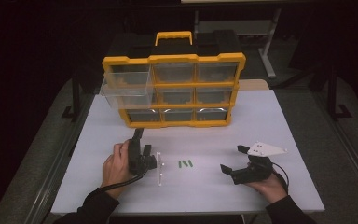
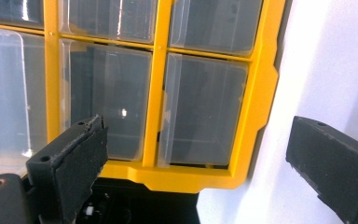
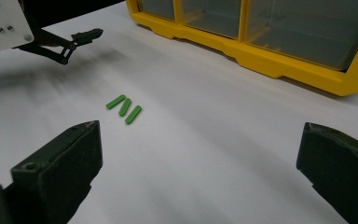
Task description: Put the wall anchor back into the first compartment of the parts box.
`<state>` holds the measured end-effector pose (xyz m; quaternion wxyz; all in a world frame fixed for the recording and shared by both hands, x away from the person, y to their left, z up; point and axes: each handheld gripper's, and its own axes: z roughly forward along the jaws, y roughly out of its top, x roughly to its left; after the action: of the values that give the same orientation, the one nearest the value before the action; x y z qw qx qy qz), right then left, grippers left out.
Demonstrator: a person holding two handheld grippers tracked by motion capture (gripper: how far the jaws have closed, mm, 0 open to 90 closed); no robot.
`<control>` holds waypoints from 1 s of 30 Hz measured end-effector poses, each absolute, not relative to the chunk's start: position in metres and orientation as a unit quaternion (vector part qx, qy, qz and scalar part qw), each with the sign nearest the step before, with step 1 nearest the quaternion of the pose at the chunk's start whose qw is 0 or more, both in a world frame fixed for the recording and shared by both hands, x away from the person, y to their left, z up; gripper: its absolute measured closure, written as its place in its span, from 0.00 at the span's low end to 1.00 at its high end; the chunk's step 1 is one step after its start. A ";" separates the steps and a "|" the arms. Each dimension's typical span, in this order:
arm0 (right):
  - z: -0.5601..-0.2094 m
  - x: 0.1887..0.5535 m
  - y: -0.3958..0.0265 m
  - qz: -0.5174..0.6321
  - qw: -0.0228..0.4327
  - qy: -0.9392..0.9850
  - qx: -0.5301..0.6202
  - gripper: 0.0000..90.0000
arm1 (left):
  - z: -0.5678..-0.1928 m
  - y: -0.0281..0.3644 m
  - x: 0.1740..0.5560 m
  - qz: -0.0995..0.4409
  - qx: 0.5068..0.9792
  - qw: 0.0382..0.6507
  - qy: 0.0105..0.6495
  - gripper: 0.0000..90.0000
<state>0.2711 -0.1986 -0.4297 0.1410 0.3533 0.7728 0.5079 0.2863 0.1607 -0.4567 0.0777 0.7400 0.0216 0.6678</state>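
Left gripper (image 1: 139,135): jaws wide, holding nothing, near yellow plastic drawer box (image 1: 174,91) | Right gripper (image 1: 232,160): jaws wide, holding nothing | Three small green sticks (image 1: 185,164): on the table before the box, between both grippers

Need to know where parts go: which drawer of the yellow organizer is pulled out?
The top-left drawer of the organizer: it juts forward past the yellow frame, while the other eight sit flush.

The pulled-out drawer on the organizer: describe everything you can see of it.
The pulled-out drawer is clear plastic, boxy, and looks empty. It sits in the top-left slot of the yellow-framed drawer organizer, slid forward past the frame so its front hangs over the middle row. The other eight drawers are pushed in. Neither hand-held gripper touches it.
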 end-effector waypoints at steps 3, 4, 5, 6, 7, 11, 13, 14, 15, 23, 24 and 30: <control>-0.429 0.271 -0.199 0.509 0.143 0.773 0.351 0.00 | -0.458 0.162 0.288 0.656 0.749 0.089 0.033 0.05; -0.430 0.271 -0.199 0.509 0.144 0.772 0.351 0.00 | -0.458 0.162 0.288 0.652 0.751 0.093 0.038 0.04; -0.430 0.271 -0.199 0.508 0.142 0.773 0.352 0.00 | -0.458 0.162 0.288 0.649 0.753 0.096 0.043 0.04; -0.430 0.271 -0.199 0.508 0.142 0.773 0.352 0.00 | -0.459 0.162 0.289 0.647 0.754 0.103 0.048 0.03; -0.430 0.271 -0.199 0.508 0.141 0.773 0.352 0.00 | -0.459 0.162 0.289 0.644 0.756 0.107 0.053 0.02; -0.430 0.271 -0.198 0.508 0.139 0.773 0.355 0.00 | -0.457 0.163 0.289 0.629 0.763 0.128 0.073 0.01; -0.430 0.270 -0.198 0.506 0.138 0.773 0.356 0.00 | -0.458 0.163 0.291 0.625 0.763 0.145 0.084 0.00; -0.429 0.270 -0.198 0.506 0.140 0.774 0.355 0.00 | -0.458 0.163 0.291 0.621 0.765 0.146 0.088 0.00; -0.430 0.271 -0.198 0.507 0.141 0.773 0.354 0.00 | -0.458 0.163 0.291 0.618 0.766 0.151 0.093 0.00; -0.430 0.271 -0.198 0.507 0.138 0.773 0.355 0.00 | -0.454 0.167 0.293 0.586 0.778 0.181 0.136 0.00; -0.430 0.271 -0.198 0.507 0.138 0.774 0.355 0.00 | -0.453 0.167 0.293 0.582 0.780 0.182 0.141 0.00; -0.431 0.271 -0.198 0.505 0.138 0.775 0.353 0.00 | -0.448 0.172 0.295 0.555 0.785 0.209 0.180 0.00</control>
<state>0.2712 -0.1975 -0.4305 0.1381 0.3532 0.7751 0.5053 0.2949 0.1719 -0.4483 0.2094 0.7846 0.1799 0.5552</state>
